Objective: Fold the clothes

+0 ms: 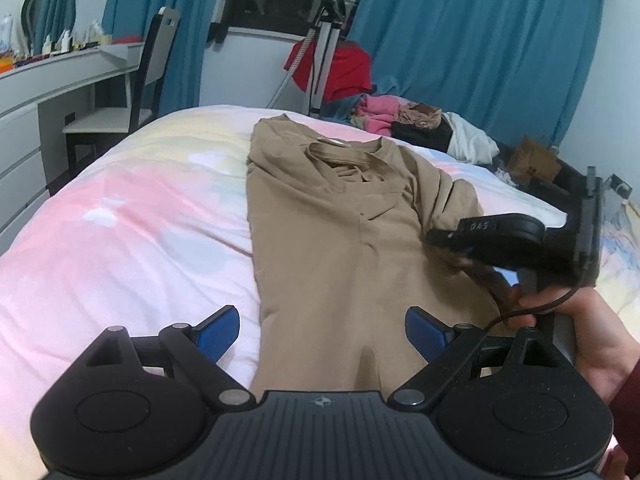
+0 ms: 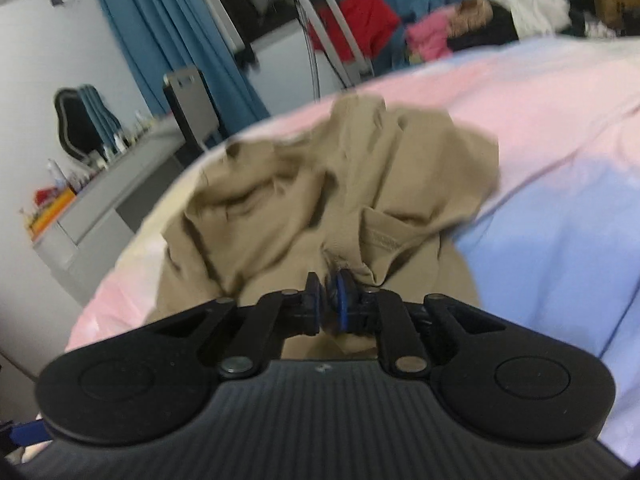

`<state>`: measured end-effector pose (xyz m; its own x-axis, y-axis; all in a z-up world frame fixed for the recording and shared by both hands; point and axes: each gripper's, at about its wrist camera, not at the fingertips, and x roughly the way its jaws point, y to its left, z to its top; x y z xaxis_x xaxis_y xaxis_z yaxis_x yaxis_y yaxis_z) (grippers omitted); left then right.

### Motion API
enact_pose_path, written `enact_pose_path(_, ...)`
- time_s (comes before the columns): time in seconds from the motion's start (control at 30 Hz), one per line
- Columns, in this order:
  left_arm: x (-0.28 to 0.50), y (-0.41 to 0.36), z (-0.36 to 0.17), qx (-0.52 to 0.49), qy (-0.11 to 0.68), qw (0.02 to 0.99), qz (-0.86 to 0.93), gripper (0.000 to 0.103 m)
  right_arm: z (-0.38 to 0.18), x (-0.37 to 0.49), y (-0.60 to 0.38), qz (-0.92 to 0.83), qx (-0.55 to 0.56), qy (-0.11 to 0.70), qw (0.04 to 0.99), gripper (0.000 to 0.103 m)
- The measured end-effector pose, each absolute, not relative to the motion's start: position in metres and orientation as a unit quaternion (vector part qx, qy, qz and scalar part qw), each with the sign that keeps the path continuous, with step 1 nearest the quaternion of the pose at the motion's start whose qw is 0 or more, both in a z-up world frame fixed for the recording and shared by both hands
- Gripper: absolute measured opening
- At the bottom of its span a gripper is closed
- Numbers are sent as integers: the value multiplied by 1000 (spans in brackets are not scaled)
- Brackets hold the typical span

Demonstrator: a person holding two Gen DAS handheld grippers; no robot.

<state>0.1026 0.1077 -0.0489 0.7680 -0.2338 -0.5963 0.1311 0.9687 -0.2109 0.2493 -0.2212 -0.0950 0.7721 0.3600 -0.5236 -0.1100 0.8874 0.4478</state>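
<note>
The tan T-shirt (image 1: 320, 216) lies lengthwise down the middle of the bed (image 1: 140, 216), collar toward the far edge, its left side already turned in to a straight line. Its right sleeve is bunched and lifted off the cover.

The right tongs (image 2: 329, 292) are pressed nearly together on a fold of that sleeve fabric; in the right wrist view cloth is gathered between the blue pads, and the picture is smeared, as of a hand in motion. From the left wrist view the same tool (image 1: 480, 236) sits over the shirt's right edge, with the person's hand (image 1: 580, 332) on its grip. The left tongs (image 1: 322, 334) stand spread wide with nothing between them, hovering over the shirt's near hem.

On the far right corner of the bed is a heap of other clothes (image 1: 400, 120), pink, dark and white, with a tripod (image 1: 324, 48) and a red garment behind it.

The risks, as I judge them:
- The pinch looks shallow and holds a crumpled wad, not a clean edge; the sleeve could slip out mid-swing or land wrinkled.
- With nothing pinning the body, pulling the sleeve across may drag the whole shirt sideways and undo the left fold.
- A bunched layer may carry the shirt front along with the sleeve.
</note>
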Motion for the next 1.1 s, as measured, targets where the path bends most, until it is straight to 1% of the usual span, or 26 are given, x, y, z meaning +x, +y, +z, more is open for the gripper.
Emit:
enact_pose_path(0.03, 103, 108, -49, -81, 327, 937, -97, 91, -93, 247, -226, 132, 208, 304, 920, 26)
enact_pose_path(0.07, 103, 109, -49, -83, 327, 936, -98, 91, -89, 243, -233, 139, 220, 286, 922, 31)
enact_pose_path(0.13, 103, 108, -49, -87, 328, 935, -100, 91, -81, 234, -248, 151, 242, 249, 925, 54)
enact_pose_path(0.17, 104, 108, -49, -89, 328, 935, -101, 91, -77, 232, -255, 150, 256, 230, 927, 58)
enact_pose_path(0.2, 104, 108, -49, -91, 329, 935, -102, 91, -76, 231, -264, 136, 275, 215, 927, 60)
enact_pose_path(0.3, 107, 111, -51, -101, 331, 932, -104, 91, -80, 232, -300, 69, 339, 186, 920, 60)
enact_pose_path(0.33, 108, 112, -53, -105, 334, 931, -103, 91, -86, 237, -312, 36, 362, 187, 913, 62)
enact_pose_path(0.4, 110, 113, -57, -110, 339, 928, -104, 91, -103, 252, -333, -4, 416, 201, 887, 61)
enact_pose_path(0.5, 113, 113, -65, -109, 348, 926, -103, 91, -131, 280, -342, 20, 459, 232, 857, 60)
enact_pose_path(0.6, 117, 113, -74, -109, 358, 921, -104, 91, -133, 295, -326, 47, 413, 238, 878, 60)
enact_pose_path(0.63, 118, 112, -76, -111, 361, 920, -107, 91, -131, 298, -319, 58, 396, 235, 886, 58)
enact_pose_path(0.67, 119, 111, -77, -113, 364, 918, -110, 91, -128, 300, -314, 59, 379, 234, 893, 54)
enact_pose_path(0.7, 120, 110, -78, -110, 364, 918, -111, 91, -123, 301, -309, 54, 363, 233, 901, 38)
enact_pose_path(0.73, 120, 109, -79, -107, 364, 918, -112, 91, -119, 303, -305, 50, 347, 232, 907, 16)
enact_pose_path(0.77, 120, 108, -80, -103, 364, 919, -113, 91, -114, 303, -307, 46, 339, 231, 911, 12)
enact_pose_path(0.83, 120, 105, -80, -100, 363, 920, -114, 91, -105, 302, -316, 40, 335, 223, 915, 8)
enact_pose_path(1.0, 123, 103, -81, -103, 363, 919, -114, 91, -67, 291, -348, -8, 349, 173, 921, 7)
enact_pose_path(1.1, 125, 100, -80, -100, 362, 920, -115, 91, -40, 297, -360, -37, 303, 156, 940, 7)
